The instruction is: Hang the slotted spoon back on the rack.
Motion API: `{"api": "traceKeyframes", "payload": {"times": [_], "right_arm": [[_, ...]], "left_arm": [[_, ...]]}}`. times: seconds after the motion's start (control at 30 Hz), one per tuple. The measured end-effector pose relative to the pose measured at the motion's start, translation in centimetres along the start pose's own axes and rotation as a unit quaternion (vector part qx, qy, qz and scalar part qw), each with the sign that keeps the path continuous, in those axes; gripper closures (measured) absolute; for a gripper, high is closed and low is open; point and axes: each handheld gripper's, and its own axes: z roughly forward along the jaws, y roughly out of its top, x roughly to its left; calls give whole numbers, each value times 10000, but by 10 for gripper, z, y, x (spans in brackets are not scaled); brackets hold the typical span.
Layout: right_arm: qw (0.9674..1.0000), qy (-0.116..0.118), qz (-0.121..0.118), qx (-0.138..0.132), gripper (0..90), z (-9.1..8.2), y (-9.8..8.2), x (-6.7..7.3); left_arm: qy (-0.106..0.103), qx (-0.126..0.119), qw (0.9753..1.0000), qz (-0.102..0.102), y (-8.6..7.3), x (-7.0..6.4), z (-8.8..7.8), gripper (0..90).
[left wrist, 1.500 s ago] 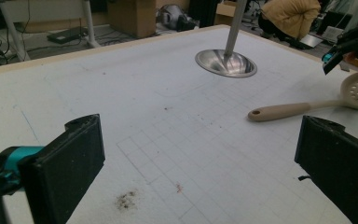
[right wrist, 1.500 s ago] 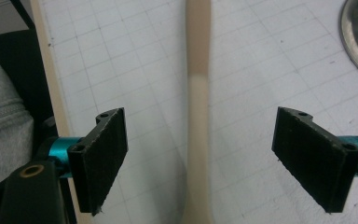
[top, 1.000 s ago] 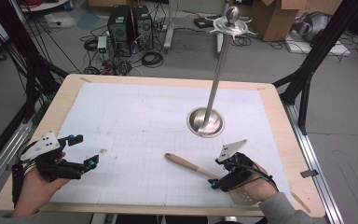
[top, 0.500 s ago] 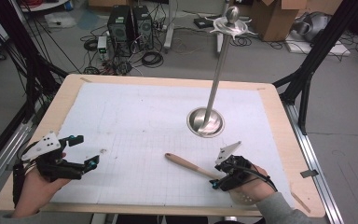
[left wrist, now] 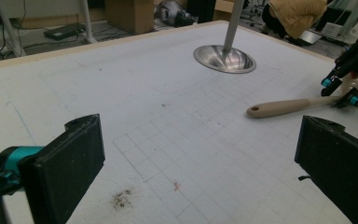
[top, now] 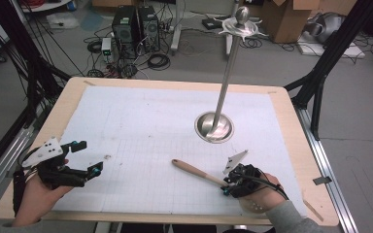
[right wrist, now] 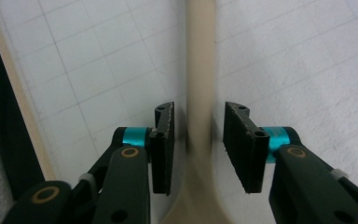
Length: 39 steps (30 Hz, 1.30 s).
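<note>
Two grippers in play | left gripper (top: 88,158): jaws spread, idle, nothing between | wooden spoon (top: 197,173): flat on mat, unlifted | right gripper (right wrist: 196,148): jaws just closing astride handle, pads not yet touching | grasp, lift pending

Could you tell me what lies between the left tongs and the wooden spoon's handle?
Nothing but bare gridded mat, as the high view shows, between the left tongs and the wooden spoon.

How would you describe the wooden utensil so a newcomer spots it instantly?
On the white gridded mat, look toward the near right, in front of the steel stand's round base. The wooden utensil lies flat there, its pale handle between the right gripper's jaws; nothing else here is wooden.
</note>
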Motion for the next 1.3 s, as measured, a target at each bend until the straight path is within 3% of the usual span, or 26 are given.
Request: {"api": "traceKeyframes", "payload": {"times": [0.13, 0.17, 0.63, 1.07, 1.3], "right_arm": [[10000, -32, -24, -26, 721, 0, -1, 3], [10000, -58, -12, 6, 773, 0, -1, 4], [9999, -82, 57, -132, 783, -2, -2, 1], [9965, 32, 318, -779, 784, -20, -5, -12], [9906, 61, 506, -1272, 783, -33, -9, -23]], "left_arm": [[12, -18, 10000, -11, 0, 0, 0, 19], [14, 0, 10000, -23, -1, 0, 0, 19], [24, 4, 10000, 10, -1, 0, -1, 19], [42, -132, 9999, 33, 0, -1, -3, 19], [48, -97, 9999, 12, -1, -1, -3, 19]]}}
